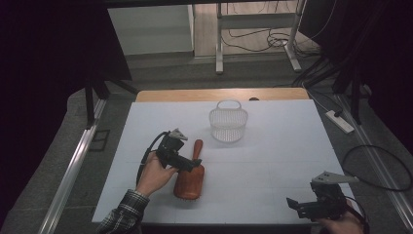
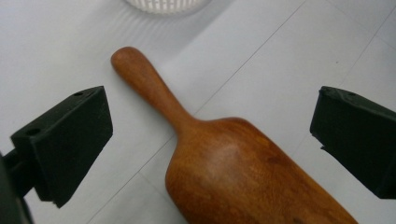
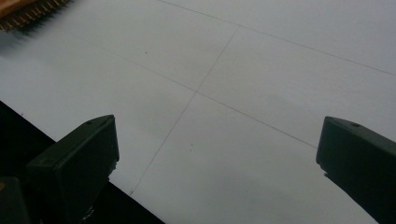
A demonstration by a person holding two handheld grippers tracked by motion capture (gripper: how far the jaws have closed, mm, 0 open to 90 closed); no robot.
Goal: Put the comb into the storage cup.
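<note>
**Close on the neck of the hairbrush, not on its wide back**

Your left gripper point(image 1: 187, 165) hangs just over the wooden hairbrush point(image 1: 190, 176), with its jaws spread wide and nothing between them yet. In the left gripper view the hairbrush point(image 2: 233, 168) lies between and a little below the two jaws, with its bristles down and its smooth back up. Its handle runs forward and to the left from the gripper, toward the white basket point(image 1: 228, 121), which stands farther ahead on the table point(image 1: 272, 165).

The step in hand appears to be the grasp. The back of the brush is broad and polished, so I think the jaws can slip there. It is better to move the gripper a little forward, until the narrow neck where the handle meets the head sits midway between the jaws. Turn your hand so that the jaws stand across the handle, not along it. Go down until the jaw tips are almost at the table, and only then close.

Your right gripper point(image 1: 304, 207) rests near the table edge, well apart from the brush, with jaws also wide open and empty. Keep it there so it does not disturb the lift.
</note>
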